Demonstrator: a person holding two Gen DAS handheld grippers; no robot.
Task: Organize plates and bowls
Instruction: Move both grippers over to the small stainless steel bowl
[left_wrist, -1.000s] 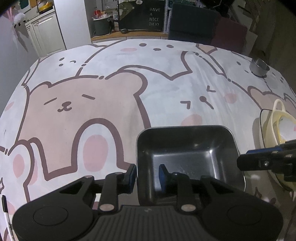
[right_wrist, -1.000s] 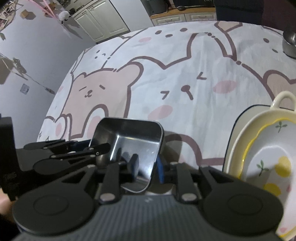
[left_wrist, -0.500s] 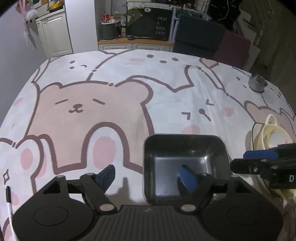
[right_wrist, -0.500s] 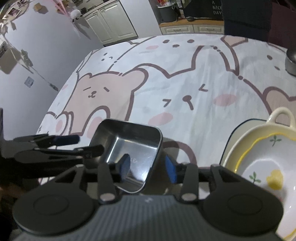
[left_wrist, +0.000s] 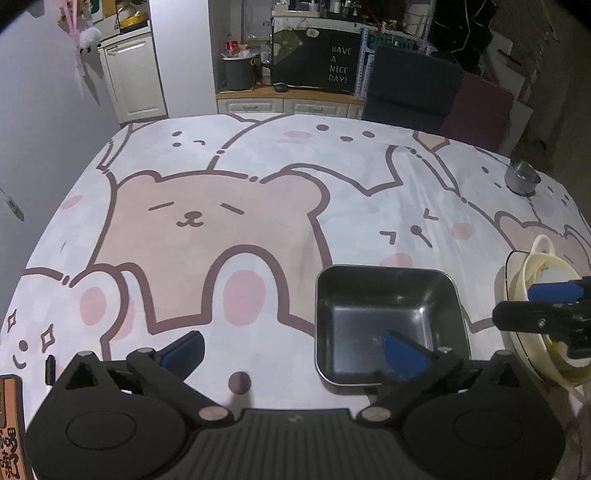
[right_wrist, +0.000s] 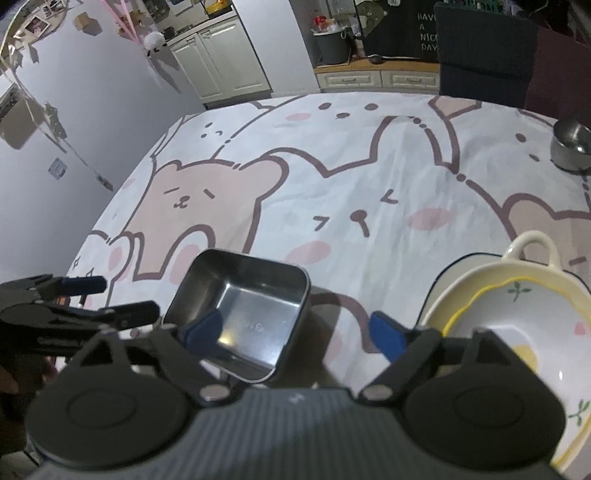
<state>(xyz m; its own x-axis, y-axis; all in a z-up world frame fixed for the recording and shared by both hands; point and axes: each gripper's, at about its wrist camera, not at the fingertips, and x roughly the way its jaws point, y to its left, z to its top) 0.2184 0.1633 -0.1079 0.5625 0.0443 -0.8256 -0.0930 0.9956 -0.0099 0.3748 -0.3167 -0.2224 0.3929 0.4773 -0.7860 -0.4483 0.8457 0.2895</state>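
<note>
Square metal tray (left_wrist: 388, 317), flat on the desk (left_wrist: 221, 221): released, both jaws just opened wide and gripping nothing, each straddling a near tray wall.

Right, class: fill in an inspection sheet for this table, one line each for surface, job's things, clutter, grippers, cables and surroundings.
Surface: table under a cartoon bear tablecloth, flat.
Job's things: square metal tray upright on the cloth; yellow-rimmed handled bowl stacked on a dark-rimmed plate to its right; small metal bowl at the far right edge.
Clutter: orange printed item at the near left corner.
Grippers: left gripper and right gripper have just been opening; each straddles a tray wall, pads off it.
Cables: nothing seen.
Surroundings: white cabinets, dark chair, "Have a nice day" sign.
</note>
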